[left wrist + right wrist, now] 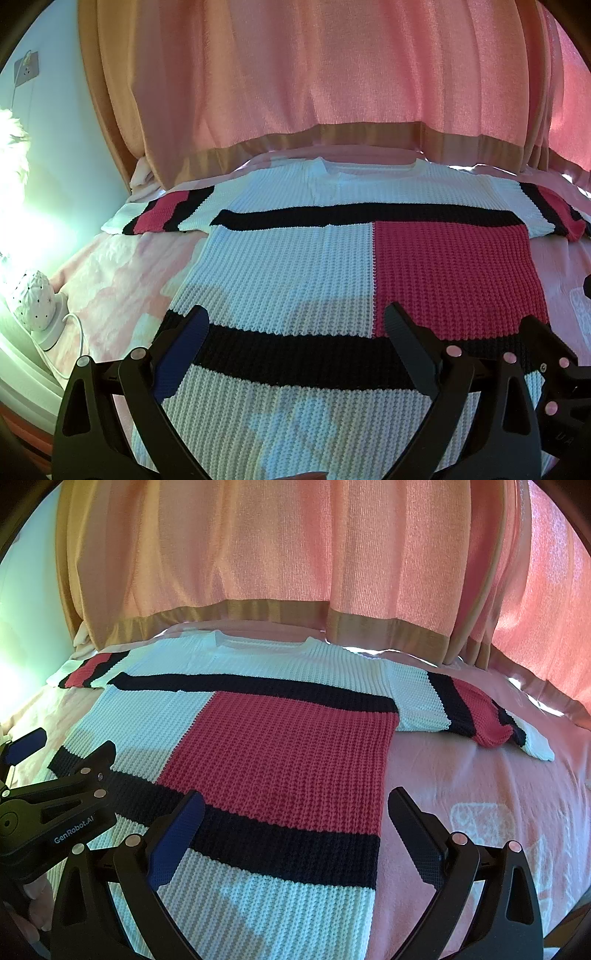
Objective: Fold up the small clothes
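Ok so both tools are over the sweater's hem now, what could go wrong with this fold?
1. The sweater is a thick, loose knit; a pinch by the open right tool may catch only the top layer, so the back lags.
2. The right sleeve is already bunched; folding over it could trap the lump.
3. The left tool sits well inside the hem's left edge, so that corner might droop.

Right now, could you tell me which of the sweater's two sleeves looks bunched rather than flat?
The right-hand sleeve: its red band humps up in a fold, while the left-hand sleeve lies flat.
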The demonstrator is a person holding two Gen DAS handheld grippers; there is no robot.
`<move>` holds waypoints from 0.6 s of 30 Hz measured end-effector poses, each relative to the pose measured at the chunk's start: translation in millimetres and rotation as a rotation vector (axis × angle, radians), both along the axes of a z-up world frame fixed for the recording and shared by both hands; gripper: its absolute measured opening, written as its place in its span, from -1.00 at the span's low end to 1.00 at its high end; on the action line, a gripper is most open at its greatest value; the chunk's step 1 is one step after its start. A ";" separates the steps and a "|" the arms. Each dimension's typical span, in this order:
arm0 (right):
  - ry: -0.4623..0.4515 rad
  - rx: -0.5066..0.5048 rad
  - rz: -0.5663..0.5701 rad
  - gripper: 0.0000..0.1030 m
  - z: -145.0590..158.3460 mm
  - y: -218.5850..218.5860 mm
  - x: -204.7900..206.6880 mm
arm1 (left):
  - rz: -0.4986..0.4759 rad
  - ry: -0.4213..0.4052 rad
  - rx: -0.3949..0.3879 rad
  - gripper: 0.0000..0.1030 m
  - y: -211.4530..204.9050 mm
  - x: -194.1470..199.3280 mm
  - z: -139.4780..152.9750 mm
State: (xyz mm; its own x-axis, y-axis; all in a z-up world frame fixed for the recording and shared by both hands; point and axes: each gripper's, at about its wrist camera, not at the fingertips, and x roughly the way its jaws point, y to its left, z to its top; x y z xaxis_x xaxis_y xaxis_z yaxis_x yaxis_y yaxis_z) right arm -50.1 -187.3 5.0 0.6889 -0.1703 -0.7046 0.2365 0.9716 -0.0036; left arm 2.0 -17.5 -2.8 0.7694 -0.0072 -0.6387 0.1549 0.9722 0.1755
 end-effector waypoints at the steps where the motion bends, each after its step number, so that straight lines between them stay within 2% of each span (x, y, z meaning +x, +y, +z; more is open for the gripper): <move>1: -0.001 0.001 0.000 0.90 0.0 0.0 -0.1 | 0.000 0.000 0.000 0.81 0.0 -0.1 -0.1; 18: 0.002 -0.003 0.013 0.90 0.0 0.6 1.7 | -0.004 -0.004 0.005 0.81 -2.0 0.4 -0.7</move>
State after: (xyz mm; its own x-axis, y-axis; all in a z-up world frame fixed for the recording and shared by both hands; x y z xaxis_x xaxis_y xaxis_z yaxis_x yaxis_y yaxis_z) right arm -48.4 -186.7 5.1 0.6897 -0.1636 -0.7053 0.2242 0.9745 -0.0069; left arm 2.5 -19.5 -3.6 0.7718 -0.0074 -0.6359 0.1584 0.9706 0.1811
